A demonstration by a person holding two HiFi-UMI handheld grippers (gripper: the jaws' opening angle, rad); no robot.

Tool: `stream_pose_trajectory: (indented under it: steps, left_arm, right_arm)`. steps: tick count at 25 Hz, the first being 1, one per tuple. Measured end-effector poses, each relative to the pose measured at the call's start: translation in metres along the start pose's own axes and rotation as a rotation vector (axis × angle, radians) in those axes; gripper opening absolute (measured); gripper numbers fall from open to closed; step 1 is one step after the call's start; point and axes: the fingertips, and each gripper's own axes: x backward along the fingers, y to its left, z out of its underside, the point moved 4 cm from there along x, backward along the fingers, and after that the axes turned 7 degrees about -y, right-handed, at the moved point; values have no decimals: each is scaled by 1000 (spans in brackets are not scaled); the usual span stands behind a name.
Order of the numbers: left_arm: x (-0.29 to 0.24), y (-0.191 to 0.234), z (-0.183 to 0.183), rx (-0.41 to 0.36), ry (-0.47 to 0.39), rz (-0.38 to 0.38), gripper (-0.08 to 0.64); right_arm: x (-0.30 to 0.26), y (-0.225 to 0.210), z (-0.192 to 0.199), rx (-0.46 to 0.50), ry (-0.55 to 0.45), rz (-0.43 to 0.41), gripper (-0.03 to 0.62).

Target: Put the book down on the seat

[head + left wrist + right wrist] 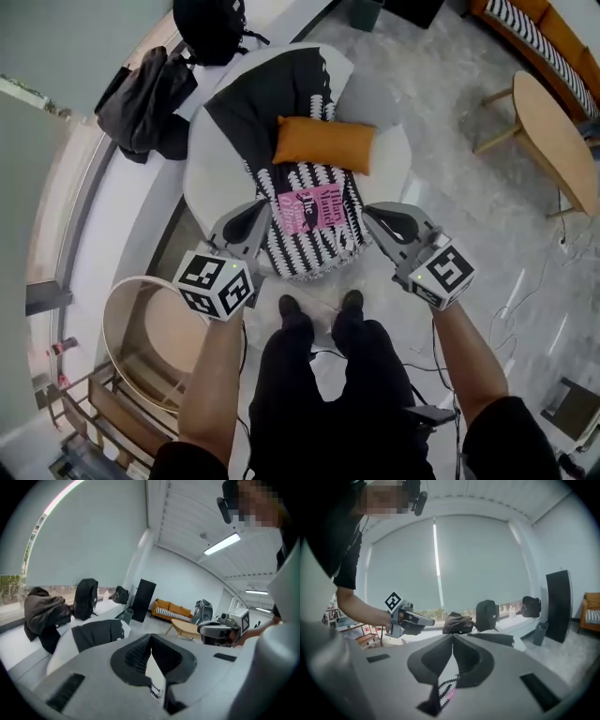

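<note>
Striped black-and-white book (pixel 314 234) hangs over the seat's (pixel 389 159) 6 o'clock edge, left gripper (pixel 262 210) and right gripper (pixel 369 214) each clamped on a side; contact unclear, letting go probably remains.

Left tool (pixel 251 221) and right tool (pixel 382 221) held out low in front, level, well apart, jaws of each clamped on opposite edges of the book (pixel 309 210)

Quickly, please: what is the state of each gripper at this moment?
Left gripper: closed, holding one edge of the book.
Right gripper: closed, holding the opposite edge of the same book.
</note>
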Motion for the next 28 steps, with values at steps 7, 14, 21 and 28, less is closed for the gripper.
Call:
stream_pose_trajectory:
  steps: [7, 14, 21, 28]
  left_arm:
    - [55, -52, -162, -66, -178, 47, 23]
    - [96, -104, -262, -90, -309, 160, 23]
    - [128, -146, -301, -204, -369, 299, 23]
    - [146, -174, -317, -192, -490, 449, 23]
  right_arm:
    - [57, 20, -188, 171, -159, 61, 31]
    - [127, 40, -315, 252, -337, 102, 31]
    - [182, 52, -363, 339, -422, 189, 29]
    - [194, 65, -347, 264, -470, 214, 29]
